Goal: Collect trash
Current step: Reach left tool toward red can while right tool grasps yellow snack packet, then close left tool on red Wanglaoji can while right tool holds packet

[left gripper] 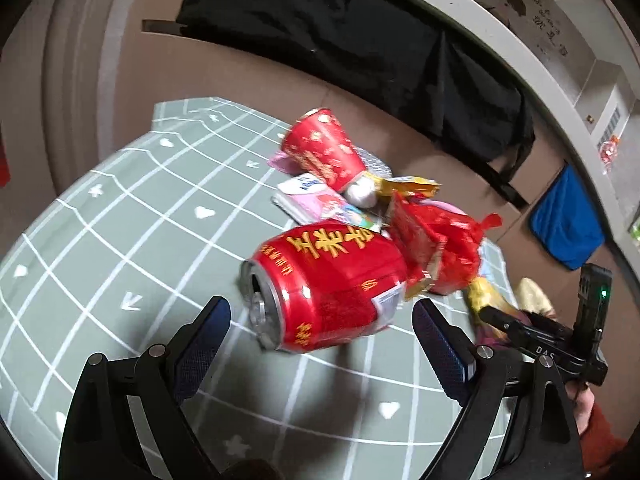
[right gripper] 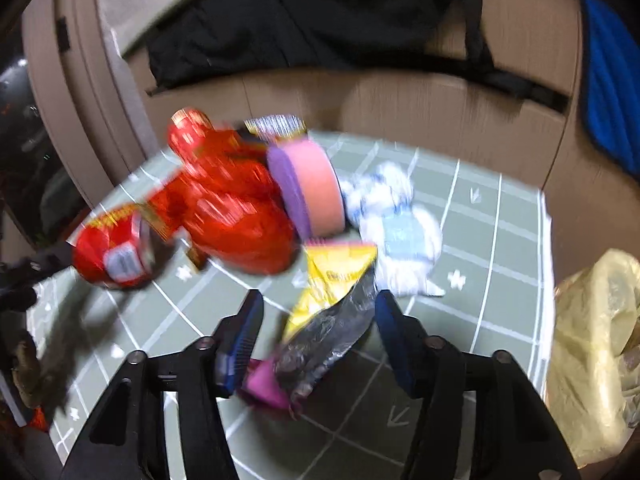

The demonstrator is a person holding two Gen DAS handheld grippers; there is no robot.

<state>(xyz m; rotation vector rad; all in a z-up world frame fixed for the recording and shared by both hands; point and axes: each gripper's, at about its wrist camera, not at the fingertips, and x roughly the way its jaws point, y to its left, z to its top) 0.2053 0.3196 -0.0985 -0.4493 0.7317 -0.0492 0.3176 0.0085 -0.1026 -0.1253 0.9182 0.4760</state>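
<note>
Right wrist view: a crinkled yellow-and-silver snack wrapper, beside the red drink can, is being straddled by the right gripper, jaws half-closed, not yet pressing; centring is advised.

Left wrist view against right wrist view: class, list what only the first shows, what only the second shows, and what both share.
Only the left wrist view: the red paper cup lying on its side, and a pink-and-white packet beside it.

Only the right wrist view: a round pink-and-purple container, crumpled white paper, a yellow plastic bag, and a yellow snack wrapper between the right tool's jaws.

Both: the red can, the red bag, the gridded green mat.
</note>
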